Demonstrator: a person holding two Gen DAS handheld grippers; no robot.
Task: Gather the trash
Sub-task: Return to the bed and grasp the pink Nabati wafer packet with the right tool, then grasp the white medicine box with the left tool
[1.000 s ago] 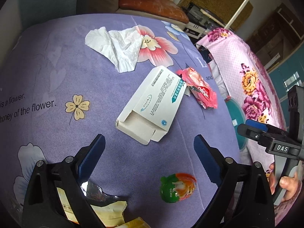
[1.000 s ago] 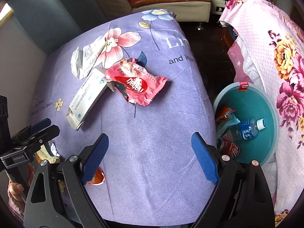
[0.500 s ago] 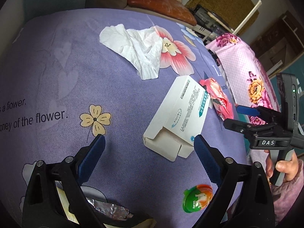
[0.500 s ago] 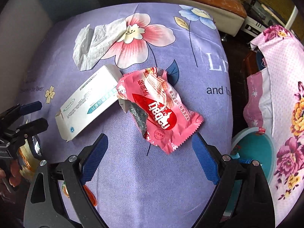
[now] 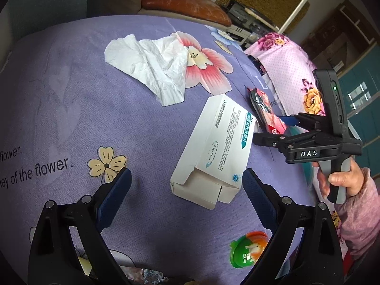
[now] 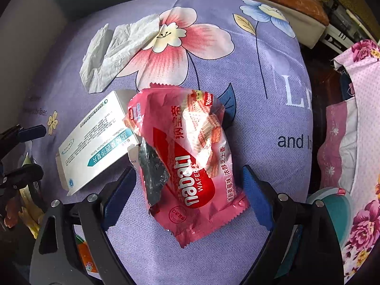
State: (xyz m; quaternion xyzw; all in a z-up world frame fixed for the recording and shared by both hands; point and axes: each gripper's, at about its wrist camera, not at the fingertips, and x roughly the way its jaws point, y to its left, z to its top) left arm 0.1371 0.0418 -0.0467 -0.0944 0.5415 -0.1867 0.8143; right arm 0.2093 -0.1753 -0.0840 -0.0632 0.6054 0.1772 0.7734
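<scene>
Change noted: over the last second the right gripper [image 6: 187,197] has advanced from a stand-off above the purple tablecloth [image 6: 261,109] until its spread jaws straddle the pink Nabati wafer wrapper [image 6: 190,161]; no contact yet. A grasp appears imminent.

The left gripper [image 5: 187,199], also spread and empty, has shifted toward the white carton [image 5: 213,152], which lies just left of the wrapper and touches it.

Containers: the teal basin [image 6: 337,204] shows only at the right edge; its contents are hidden. The carton's near flap hangs open; its interior is not visible.
</scene>
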